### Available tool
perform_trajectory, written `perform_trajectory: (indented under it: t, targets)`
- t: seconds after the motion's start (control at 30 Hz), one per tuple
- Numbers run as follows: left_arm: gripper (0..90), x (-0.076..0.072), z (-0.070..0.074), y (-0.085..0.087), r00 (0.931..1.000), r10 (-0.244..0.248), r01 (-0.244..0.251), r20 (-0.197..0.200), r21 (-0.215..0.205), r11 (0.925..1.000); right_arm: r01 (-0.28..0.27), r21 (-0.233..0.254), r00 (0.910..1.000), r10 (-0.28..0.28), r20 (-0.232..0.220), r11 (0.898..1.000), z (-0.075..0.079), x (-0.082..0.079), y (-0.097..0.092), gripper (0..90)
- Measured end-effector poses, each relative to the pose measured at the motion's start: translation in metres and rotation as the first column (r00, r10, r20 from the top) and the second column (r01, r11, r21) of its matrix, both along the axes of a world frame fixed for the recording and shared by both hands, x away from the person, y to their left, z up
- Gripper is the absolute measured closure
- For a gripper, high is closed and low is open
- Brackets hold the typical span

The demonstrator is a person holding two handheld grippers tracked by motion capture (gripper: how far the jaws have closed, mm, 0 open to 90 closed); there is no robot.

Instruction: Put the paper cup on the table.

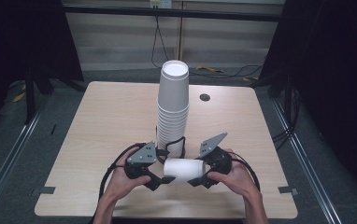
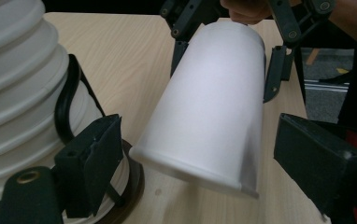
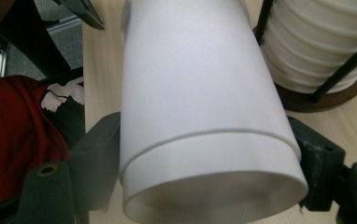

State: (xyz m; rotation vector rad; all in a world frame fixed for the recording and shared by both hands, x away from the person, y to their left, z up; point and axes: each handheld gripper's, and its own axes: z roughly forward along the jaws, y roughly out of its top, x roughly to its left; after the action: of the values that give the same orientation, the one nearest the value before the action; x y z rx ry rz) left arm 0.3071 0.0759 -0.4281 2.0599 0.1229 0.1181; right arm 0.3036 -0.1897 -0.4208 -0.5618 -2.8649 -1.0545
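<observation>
One white paper cup (image 1: 182, 170) lies on its side in the air between the two grippers, low over the near part of the wooden surface (image 1: 106, 121). In the right gripper view it looks like two cups nested, one rim step showing just behind the mouth. The right gripper (image 1: 203, 173) has its jaws clamped on the wide, open end of it, one pad on each flank. The left gripper (image 1: 160, 179) sits at the closed bottom end; in the left gripper view its two jaws stand apart on either side of that end, the right one with a clear gap to the cup wall, so they are not pressing on it.

Just behind the held cup stands one tall stack of white cups (image 1: 173, 109), upside down, in a holder of thin black wire uprights on a round dark base (image 3: 326, 95). The rims are too tightly packed to count with certainty. One small dark round hole (image 1: 205, 97) sits in the surface to the right of the stack. Two hands hold the grippers, one each.
</observation>
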Motion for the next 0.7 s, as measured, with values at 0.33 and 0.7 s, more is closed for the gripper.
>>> perform_trajectory:
  t: [0.33,0.7]
  targets:
    - [15.6,-0.004,-0.004,0.013,0.9961,0.086,-0.085,0.017,-0.059,0.9946,0.059,0.076,0.9982,-0.059,0.000,0.995,-0.005,-0.006,-0.015,23.1]
    - [15.5,-0.007,-0.012,0.021,0.9928,0.117,-0.119,-0.024,-0.120,0.9856,0.079,0.157,0.9965,-0.083,0.015,0.984,-0.011,-0.010,-0.022,23.1]
